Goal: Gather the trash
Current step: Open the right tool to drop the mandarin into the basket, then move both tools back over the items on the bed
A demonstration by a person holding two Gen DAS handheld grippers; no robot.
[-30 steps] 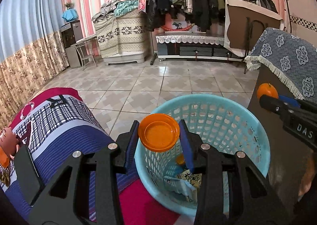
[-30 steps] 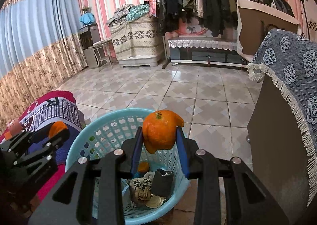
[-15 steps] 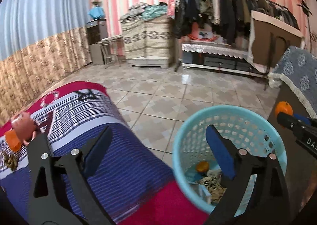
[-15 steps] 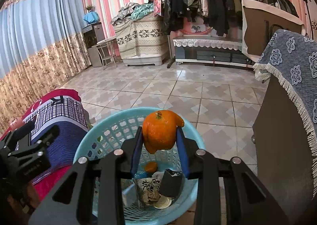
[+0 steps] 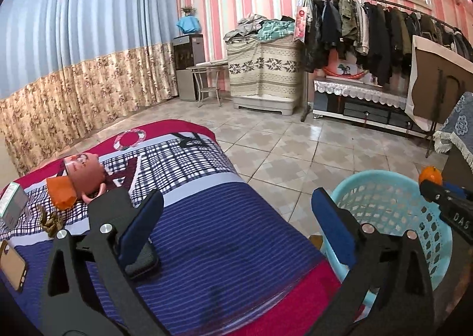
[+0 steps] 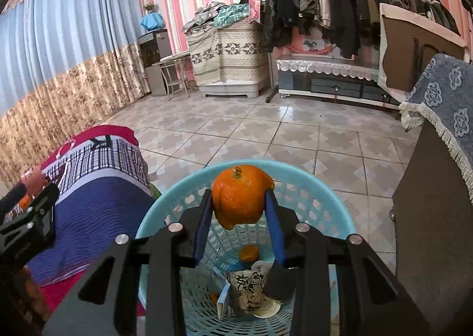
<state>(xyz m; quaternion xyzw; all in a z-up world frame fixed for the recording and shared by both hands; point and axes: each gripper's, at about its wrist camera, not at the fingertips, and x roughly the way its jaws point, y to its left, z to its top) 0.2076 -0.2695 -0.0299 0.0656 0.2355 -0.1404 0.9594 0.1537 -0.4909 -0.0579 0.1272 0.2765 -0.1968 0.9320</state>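
Observation:
My right gripper (image 6: 239, 208) is shut on an orange peel (image 6: 239, 195) and holds it over the light blue trash basket (image 6: 334, 208), which holds paper scraps, an orange lid (image 6: 249, 252) and other trash. My left gripper (image 5: 236, 226) is open and empty above the striped bed cover (image 5: 212, 241), left of the basket (image 5: 384, 203). The right gripper with the peel (image 5: 430, 174) shows at the right edge of the left wrist view. On the bed lie a pink bowl (image 5: 84, 169), an orange wrapper (image 5: 60, 194), a small box (image 5: 13, 203) and a brown scrap (image 5: 51, 222).
A phone (image 5: 11, 266) lies at the bed's left edge. A dark cabinet with a blue fringed cloth (image 6: 443, 105) stands right of the basket. Tiled floor (image 6: 266, 129) stretches to a clothes rack (image 6: 340, 4) and low furniture at the far wall.
My left gripper opened, let the orange lid fall into the basket, and swung left over the bed. My right gripper moved further over the basket with the peel still held.

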